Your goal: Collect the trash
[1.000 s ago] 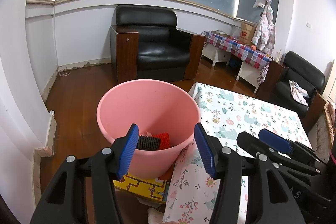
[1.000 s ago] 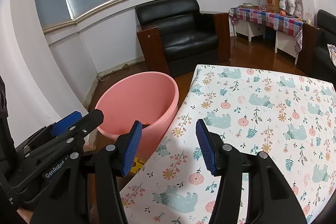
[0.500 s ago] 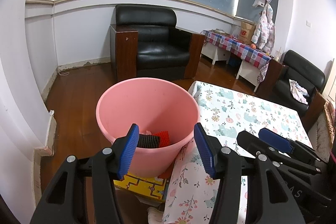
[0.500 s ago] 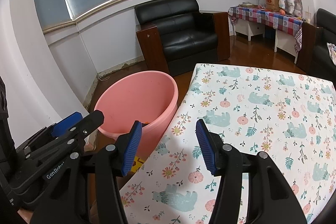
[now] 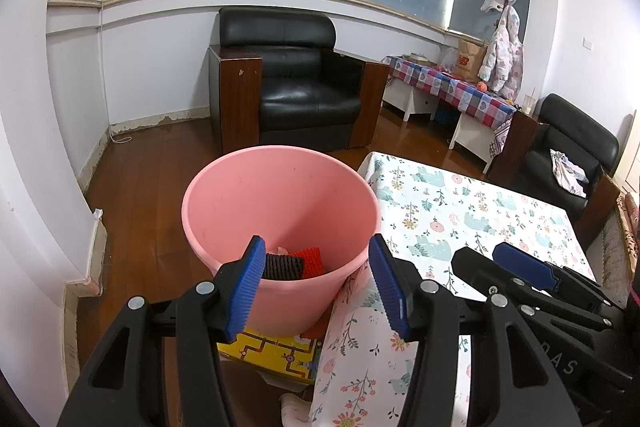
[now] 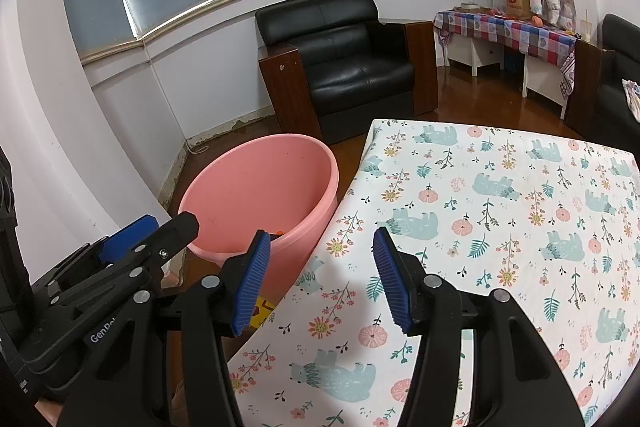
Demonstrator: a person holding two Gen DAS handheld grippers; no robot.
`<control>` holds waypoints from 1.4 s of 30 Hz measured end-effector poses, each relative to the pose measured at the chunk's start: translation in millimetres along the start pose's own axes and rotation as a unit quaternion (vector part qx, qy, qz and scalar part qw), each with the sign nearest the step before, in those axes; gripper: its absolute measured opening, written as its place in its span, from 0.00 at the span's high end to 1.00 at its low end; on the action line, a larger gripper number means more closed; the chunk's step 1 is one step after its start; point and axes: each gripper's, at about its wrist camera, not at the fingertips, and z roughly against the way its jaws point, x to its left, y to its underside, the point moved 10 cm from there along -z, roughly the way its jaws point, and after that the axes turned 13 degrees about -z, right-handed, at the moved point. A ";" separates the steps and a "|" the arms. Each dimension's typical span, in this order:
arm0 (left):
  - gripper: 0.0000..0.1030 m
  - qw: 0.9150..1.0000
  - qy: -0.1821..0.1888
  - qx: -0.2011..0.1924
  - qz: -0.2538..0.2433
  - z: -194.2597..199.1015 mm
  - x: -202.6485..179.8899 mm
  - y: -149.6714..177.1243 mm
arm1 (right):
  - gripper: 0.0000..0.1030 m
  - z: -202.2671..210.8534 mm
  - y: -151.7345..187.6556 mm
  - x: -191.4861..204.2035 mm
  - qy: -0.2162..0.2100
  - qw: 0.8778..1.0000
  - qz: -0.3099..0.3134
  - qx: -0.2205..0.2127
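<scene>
Nothing's really moved since a second ago, both hands are parked in the same spot. Left gripper (image 5: 316, 283) has its fingers spread apart with nothing between them, and the pink bucket (image 5: 240, 203) sits just past the fingertips, on the floor beside the counter (image 6: 500, 195) with the bear-and-flower cloth. Down inside the bucket, right beyond the left finger, there's a dark knitted piece (image 5: 282, 266) and a red one (image 5: 311, 261) touching it. Right gripper (image 6: 322, 279) is also released and empty, hovering over the counter's edge, bucket off past its left finger. Yellow board (image 5: 276, 351) pokes out under the bucket.
</scene>
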 end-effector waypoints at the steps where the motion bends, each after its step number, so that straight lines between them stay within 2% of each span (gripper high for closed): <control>1: 0.48 1.000 0.000 0.000 0.000 -0.2 -0.2 -0.3 | 0.47 0.1 0.6 -0.9 0.000 1.000 -0.001 -0.001; 16: 0.48 1.000 0.000 0.001 0.000 0.1 0.2 -0.7 | 0.47 12.5 -8.1 0.4 0.005 1.000 -0.005 -0.028; 42: 0.48 1.000 -0.003 0.003 0.001 3.1 -0.3 4.9 | 0.47 9.5 -9.3 -7.1 0.011 1.000 -0.017 -0.020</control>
